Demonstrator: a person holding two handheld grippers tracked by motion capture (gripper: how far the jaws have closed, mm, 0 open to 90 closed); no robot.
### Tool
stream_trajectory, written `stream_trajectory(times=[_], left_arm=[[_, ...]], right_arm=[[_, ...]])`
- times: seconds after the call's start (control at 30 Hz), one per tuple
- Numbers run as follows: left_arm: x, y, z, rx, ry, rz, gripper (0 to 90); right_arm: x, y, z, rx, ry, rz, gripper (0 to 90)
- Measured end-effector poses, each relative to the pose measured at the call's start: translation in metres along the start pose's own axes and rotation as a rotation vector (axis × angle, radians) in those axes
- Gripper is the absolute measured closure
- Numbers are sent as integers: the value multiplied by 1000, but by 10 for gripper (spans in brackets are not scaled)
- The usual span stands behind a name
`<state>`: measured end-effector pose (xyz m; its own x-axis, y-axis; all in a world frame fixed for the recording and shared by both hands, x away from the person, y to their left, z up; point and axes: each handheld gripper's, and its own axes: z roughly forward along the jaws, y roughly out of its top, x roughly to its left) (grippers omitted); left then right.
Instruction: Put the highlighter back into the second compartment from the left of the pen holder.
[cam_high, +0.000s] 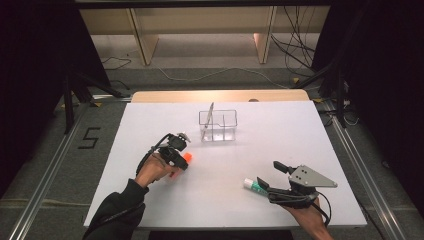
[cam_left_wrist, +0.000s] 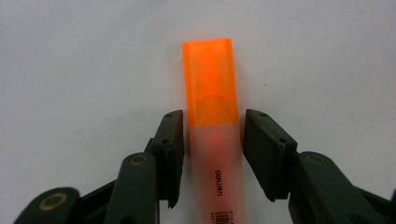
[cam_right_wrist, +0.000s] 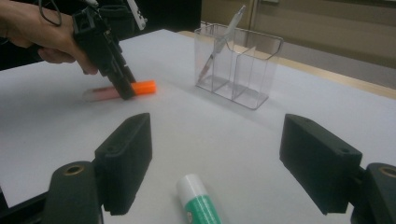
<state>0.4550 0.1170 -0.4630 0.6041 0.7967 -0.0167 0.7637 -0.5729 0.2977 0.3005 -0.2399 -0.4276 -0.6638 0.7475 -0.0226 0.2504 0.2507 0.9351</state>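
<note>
So far, little of the work looks done: one pen (cam_high: 210, 116) stands tilted in the end compartment of the clear organiser (cam_high: 218, 125), and the other compartments look bare. The job seems to be filling that holder with the loose stationery on the white table (cam_high: 280, 145).

The left gripper (cam_left_wrist: 212, 154) is down over the orange highlighter (cam_left_wrist: 211, 93), which lies flat on the table between its fingers (cam_left_wrist: 170, 144). In the left gripper view the pale barrel runs back between the two pads, with the orange cap poking out past the fingertips. The jaws stand half-closed; a thin gap shows on each side of the barrel, so the pads flank it without yet pinching it. The highlighter is not lifted.

The right gripper (cam_right_wrist: 217, 161) rests low near the table edge, its fingers (cam_right_wrist: 126, 154) spread wide and holding nothing. A glue stick (cam_right_wrist: 201, 200) with a white cap and green body lies on the table between those fingers, nearer the one at the left of that view, touching neither as far as I can tell.

Still left, by my reading: close on the highlighter, lift it, carry it to the organiser well beyond the fingertips, and drop it into a free compartment; then the same for the glue stick
</note>
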Motion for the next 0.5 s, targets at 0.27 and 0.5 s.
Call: stream_trajectory(times=[0.27, 0.5], left_arm=[[-1, 1, 0, -11, 1, 1, 658], [-2, 2, 0, 1, 1, 29, 665]], right_arm=[[0, 0, 0, 1, -2, -1, 262], [0, 0, 0, -2, -2, -1, 262]])
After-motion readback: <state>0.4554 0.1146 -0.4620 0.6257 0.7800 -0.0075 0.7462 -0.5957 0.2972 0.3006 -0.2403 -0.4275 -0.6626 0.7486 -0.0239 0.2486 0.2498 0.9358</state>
